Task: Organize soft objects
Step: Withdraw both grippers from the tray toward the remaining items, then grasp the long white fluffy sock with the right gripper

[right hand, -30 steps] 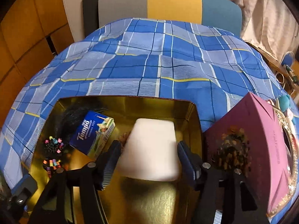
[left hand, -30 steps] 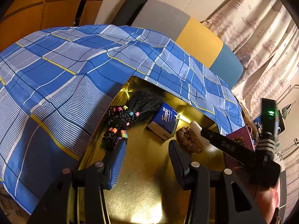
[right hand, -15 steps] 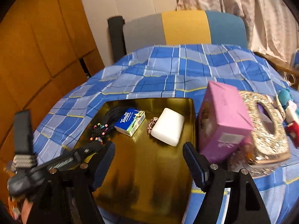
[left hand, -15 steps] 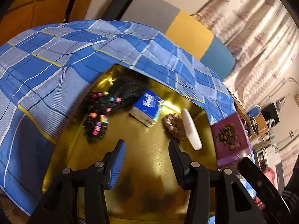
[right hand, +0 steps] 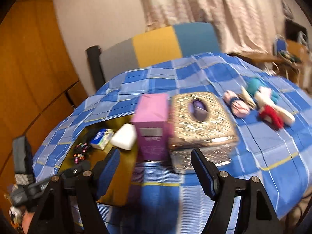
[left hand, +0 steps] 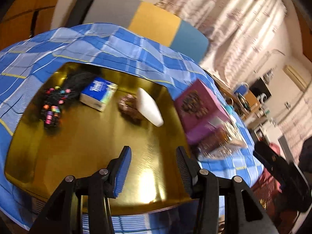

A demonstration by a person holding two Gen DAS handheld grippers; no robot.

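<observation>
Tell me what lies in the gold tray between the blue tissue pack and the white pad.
A brown scrunchie, right beside the white pad and apart from the blue tissue pack, on the gold tray. It shows in the left wrist view.

Gold tray (left hand: 81,140): glossy, brushed metal look, mirror glare. Checked bedsheet (right hand: 195,74): matt woven cloth. Tissue box cover (right hand: 202,122): glittery, rough sparkle. Purple box (right hand: 152,117): smooth card. Wall panels at 9 o'clock (right hand: 29,68): matt wood.

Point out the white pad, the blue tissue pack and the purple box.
white pad (left hand: 149,107): left wrist view, middle of its top face.
blue tissue pack (left hand: 99,93): left wrist view, centre of its printed top.
purple box (right hand: 153,124): right wrist view, middle of its near face.
</observation>
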